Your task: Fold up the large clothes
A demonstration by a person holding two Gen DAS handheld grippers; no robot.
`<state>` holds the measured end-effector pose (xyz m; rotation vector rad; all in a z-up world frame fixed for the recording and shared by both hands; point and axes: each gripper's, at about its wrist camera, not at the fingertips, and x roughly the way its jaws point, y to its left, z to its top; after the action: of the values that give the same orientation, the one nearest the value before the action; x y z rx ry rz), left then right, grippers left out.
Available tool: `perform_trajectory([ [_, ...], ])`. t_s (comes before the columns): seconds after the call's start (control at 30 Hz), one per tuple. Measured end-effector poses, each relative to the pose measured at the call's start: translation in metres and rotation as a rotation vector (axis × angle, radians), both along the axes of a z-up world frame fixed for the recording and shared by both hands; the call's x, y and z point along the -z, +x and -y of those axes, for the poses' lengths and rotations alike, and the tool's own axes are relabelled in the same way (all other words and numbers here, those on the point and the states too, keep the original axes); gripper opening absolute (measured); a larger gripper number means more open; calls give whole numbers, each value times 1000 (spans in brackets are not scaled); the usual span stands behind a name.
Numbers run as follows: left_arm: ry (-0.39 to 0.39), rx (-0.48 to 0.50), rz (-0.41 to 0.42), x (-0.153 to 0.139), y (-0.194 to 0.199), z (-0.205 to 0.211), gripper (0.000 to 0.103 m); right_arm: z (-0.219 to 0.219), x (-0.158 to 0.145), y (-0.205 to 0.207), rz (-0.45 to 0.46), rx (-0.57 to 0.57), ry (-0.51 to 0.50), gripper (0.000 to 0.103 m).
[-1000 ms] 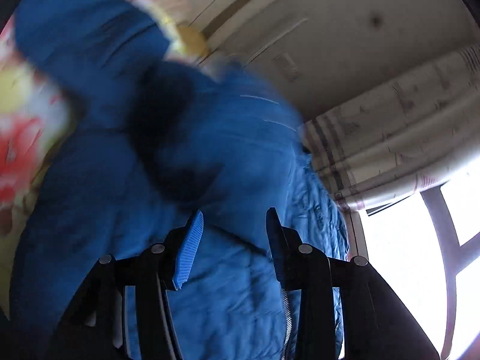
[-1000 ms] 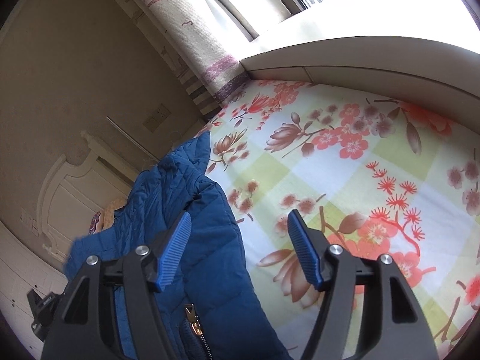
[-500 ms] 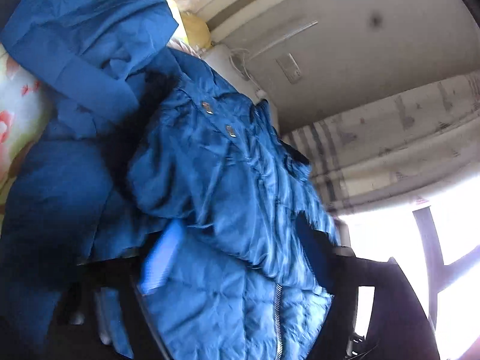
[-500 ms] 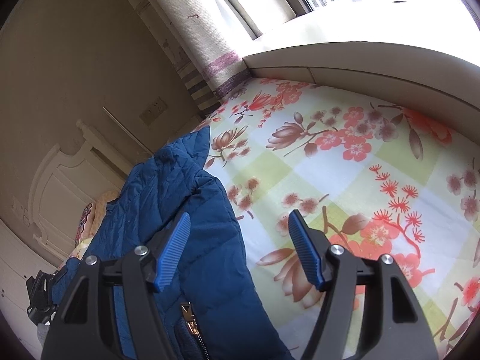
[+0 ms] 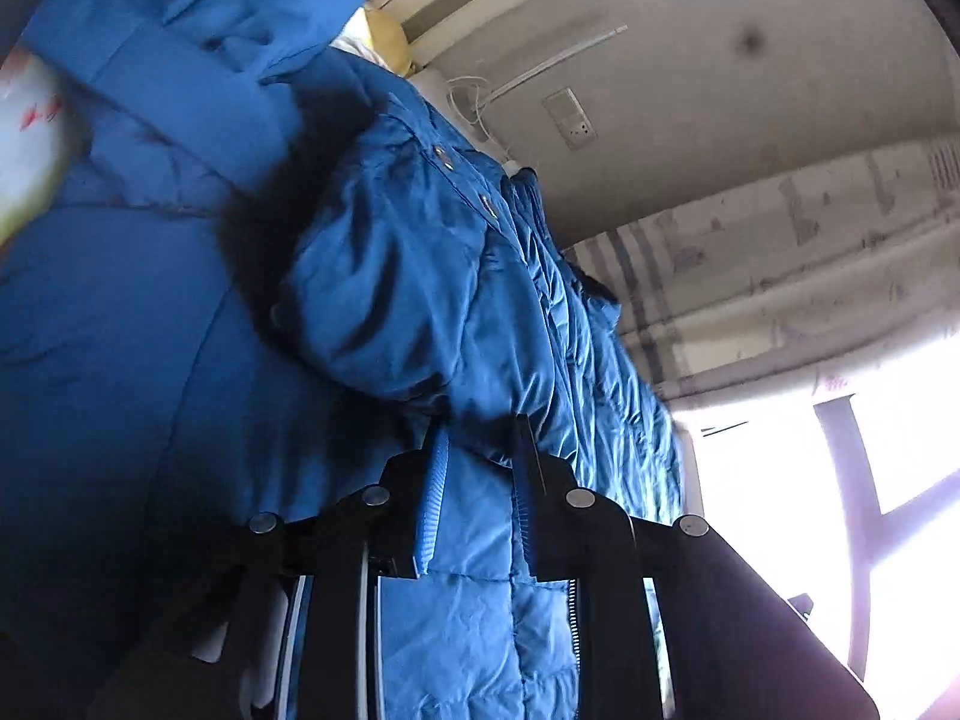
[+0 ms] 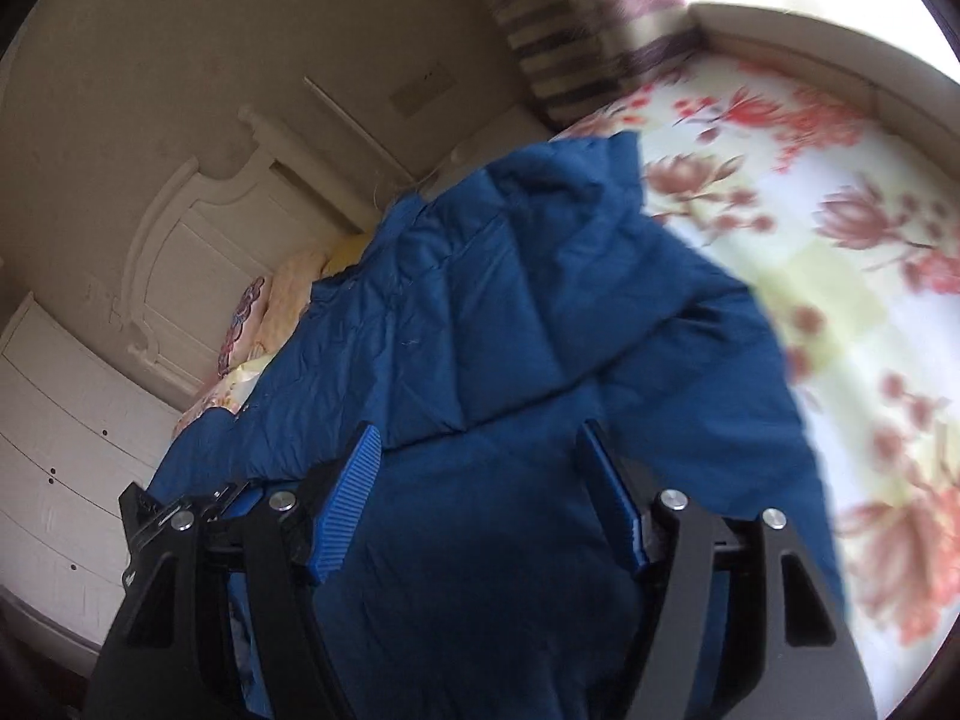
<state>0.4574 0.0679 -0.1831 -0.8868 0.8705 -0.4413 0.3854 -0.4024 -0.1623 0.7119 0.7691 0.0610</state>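
Observation:
A large blue quilted puffer jacket (image 5: 420,312) fills the left wrist view, with snaps and a zipper showing. My left gripper (image 5: 477,450) has its jaws narrowed around a fold of the jacket beside the zipper. In the right wrist view the jacket (image 6: 510,312) lies bunched on the floral bedsheet (image 6: 840,240). My right gripper (image 6: 480,456) is open just above the jacket, its blue pads (image 6: 348,498) apart with nothing between them.
A white headboard (image 6: 198,228) and pillows (image 6: 270,300) lie past the jacket. A striped curtain (image 5: 750,276) and bright window (image 5: 840,480) are at the right. White drawers (image 6: 54,450) stand at the left. A wall socket (image 5: 570,120) is above.
My left gripper has closed from wide open onto a fold of the jacket. My right gripper has swung left from the bare sheet to over the jacket, staying open.

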Motion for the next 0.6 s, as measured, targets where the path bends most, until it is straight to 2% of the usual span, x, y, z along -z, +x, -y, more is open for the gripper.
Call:
perform_trajectory([
  [0.07,-8,-5,1,2,-2,-4,19,-5,10,23,-50,11,0,62],
  [0.13,-16,-6,-5,3,-2,-5,19,-4,14,33,-51,45,-8,56],
  [0.17,-23,-6,-7,5,-2,-6,19,-2,15,35,-50,64,-1,46],
  [0.2,-23,-4,-3,4,-3,-8,19,2,16,35,-46,85,17,21],
  [0.23,-7,-8,15,1,-6,-9,18,6,17,34,-33,99,41,10],
  [0.3,52,-19,94,-14,-16,-8,18,15,18,25,10,122,86,5],
  [0.43,114,-52,295,-47,-42,-4,18,35,19,4,41,192,125,5],
  [0.5,133,-93,338,-53,-50,-8,18,39,18,5,24,162,115,9],
  [0.53,125,-96,330,-52,-49,-9,18,36,19,9,-3,117,114,12],
  [0.6,110,-113,296,-47,-46,-14,18,23,22,19,-64,11,127,51],
])
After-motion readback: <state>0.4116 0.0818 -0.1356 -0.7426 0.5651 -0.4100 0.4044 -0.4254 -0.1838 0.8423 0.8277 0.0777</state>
